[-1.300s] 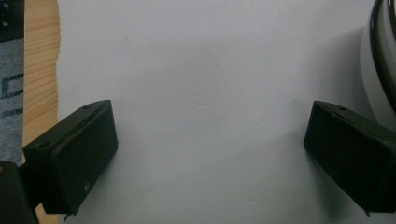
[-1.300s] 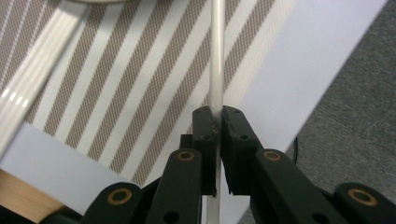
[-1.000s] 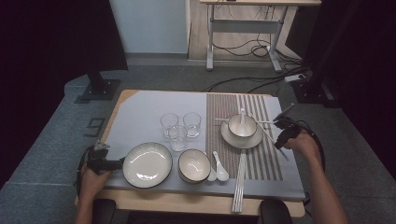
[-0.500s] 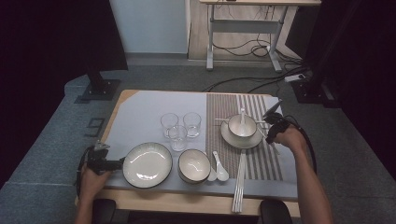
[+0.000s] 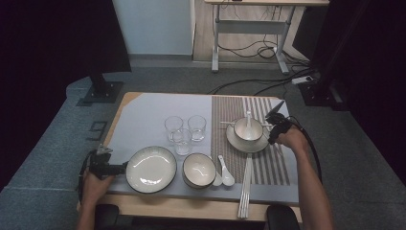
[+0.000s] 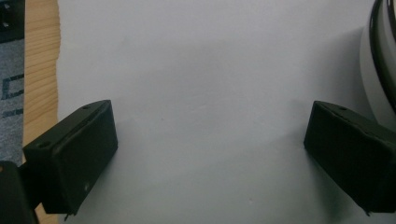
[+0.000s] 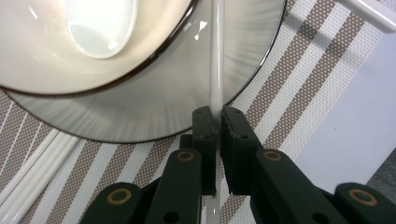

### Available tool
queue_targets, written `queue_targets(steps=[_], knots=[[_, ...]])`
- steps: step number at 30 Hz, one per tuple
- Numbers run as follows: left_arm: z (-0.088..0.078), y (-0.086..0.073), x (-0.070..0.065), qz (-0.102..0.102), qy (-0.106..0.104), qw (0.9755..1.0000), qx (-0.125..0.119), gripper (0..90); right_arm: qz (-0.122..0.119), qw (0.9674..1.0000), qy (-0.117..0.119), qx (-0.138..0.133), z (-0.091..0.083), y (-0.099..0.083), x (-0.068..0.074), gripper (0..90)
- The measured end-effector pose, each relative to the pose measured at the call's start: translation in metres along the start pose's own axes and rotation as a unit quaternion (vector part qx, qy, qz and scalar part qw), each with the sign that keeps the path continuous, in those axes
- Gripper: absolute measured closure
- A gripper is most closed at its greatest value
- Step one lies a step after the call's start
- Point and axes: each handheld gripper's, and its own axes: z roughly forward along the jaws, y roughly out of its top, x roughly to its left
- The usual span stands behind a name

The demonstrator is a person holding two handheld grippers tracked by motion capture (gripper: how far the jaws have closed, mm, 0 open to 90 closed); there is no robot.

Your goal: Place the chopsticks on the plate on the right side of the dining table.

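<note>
1. Right tool [image 7: 215,122], lower centre of the right gripper view: jaws together, clamped on a thin white chopstick [image 7: 215,70] that runs up the frame between them and across the rim of the grey ribbed ceramic saucer [image 7: 187,102].
2. Same view, upper left: white ceramic bowl with dark rim [image 7: 46,60] sits on that saucer, w/ a white ceramic spoon [image 7: 100,25] inside it.
3. Lower left of the right gripper view: more white chopsticks [image 7: 28,179] lie on the brown-and-white striped woven placemat [image 7: 303,79].
4. High view: right tool [image 5: 275,125] is at centre right, just beside the saucer's right edge, w/ the person's right hand [image 5: 292,140] behind it.
5. Left tool [image 6: 210,154] in the left gripper view: jaws wide apart, nothing between them, over the pale grey tabletop [image 6: 201,70]; its right jaw sits just beside the rim of the large white round plate with dark rim [image 6: 380,56] at the frame's right edge.
6. High view, lower left: left tool [image 5: 115,168] is level, pointing at that plate's left edge; left hand [image 5: 93,184] below it.
7. High view centre: three clear drinking glasses [image 5: 184,130] clustered; below them a second white bowl with dark rim [image 5: 198,170] & two white spoons [image 5: 224,173] beside it, bottom centre.
</note>
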Motion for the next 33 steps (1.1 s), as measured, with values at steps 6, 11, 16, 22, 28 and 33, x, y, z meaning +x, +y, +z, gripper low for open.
queue_targets(steps=[6, 11, 16, 22, 28, 33], knots=[[0.0, 0.0, 0.0, 0.0, 0.0, 1.0, 0.0, 2.4, -0.005, 1.0, 0.003, -0.004, 0.0032, 0.0035, 0.0014, 84.0], [0.0, 0.0, 0.0, 0.0, 0.0, 1.0, 0.0, 2.4, -0.005, 1.0, 0.005, -0.005, 0.0032, 0.0047, -0.0001, 83.3], [0.0, 0.0, -0.0001, 0.0, 0.0, 1.0, 0.0, 2.4, -0.005, 0.9999, 0.005, -0.015, 0.0034, 0.0033, -0.0007, 82.6], [0.0, 0.0, 0.0, 0.0, 0.0, 1.0, 0.0, 2.4, -0.002, 0.9997, 0.006, -0.024, 0.0033, 0.0012, -0.0017, 78.7], [0.0, -0.0001, -0.0001, 0.0, 0.0, 1.0, 0.0, 2.4, -0.006, 0.9995, 0.006, -0.03, 0.0029, -0.0003, -0.0017, 74.3], [0.0, 0.0, 0.0, 0.0, 0.0, 1.0, 0.0, 2.4, -0.004, 0.9989, -0.002, -0.046, 0.001, -0.0017, -0.0024, 66.4]])
